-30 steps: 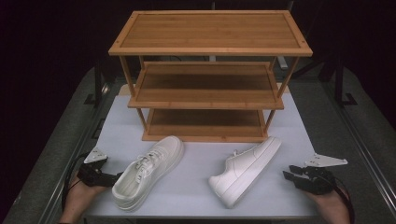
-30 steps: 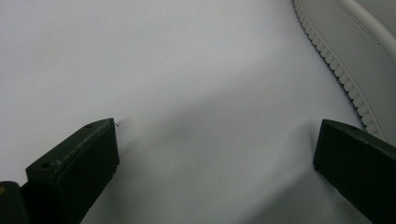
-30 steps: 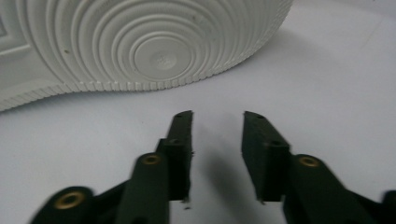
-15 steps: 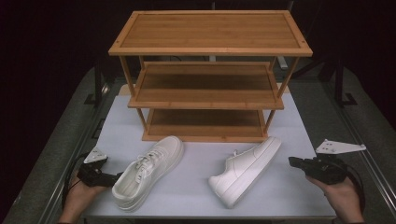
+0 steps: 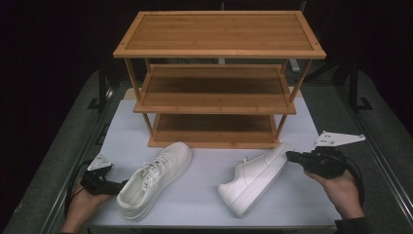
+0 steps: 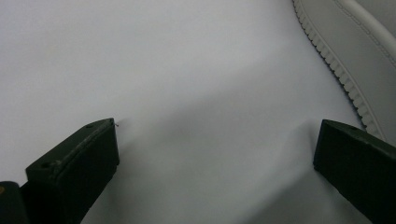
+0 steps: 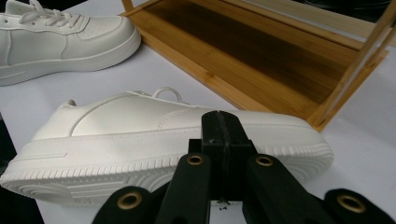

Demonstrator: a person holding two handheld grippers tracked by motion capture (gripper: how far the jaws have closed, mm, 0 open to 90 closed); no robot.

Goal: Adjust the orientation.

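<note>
Two white sneakers lie on the white mat in front of a three-tier bamboo shoe rack (image 5: 219, 34). The left sneaker (image 5: 156, 178) stands upright with its laces up. The right sneaker (image 5: 253, 178) appears tipped on its side, sole toward the front edge. My left gripper (image 5: 119, 186) rests on the mat beside the left sneaker's heel, and its jaws stand open and empty (image 6: 215, 140) with the sneaker's ribbed sole (image 6: 355, 56) at the right. My right gripper (image 5: 290, 156) hovers at the right sneaker's toe with its jaws shut together on nothing (image 7: 219, 116), just in front of the sneaker's side (image 7: 121, 135).
The rack's bottom shelf (image 7: 261, 51) lies just behind the right sneaker, and its corner post stands near my right gripper. All three shelves are bare. The white mat (image 5: 195, 200) ends at dark table borders left and right, with metal rails along them.
My right gripper has risen and moved back toward the right sneaker's toe, and its jaws have come together. The left gripper and both sneakers have stayed put.
</note>
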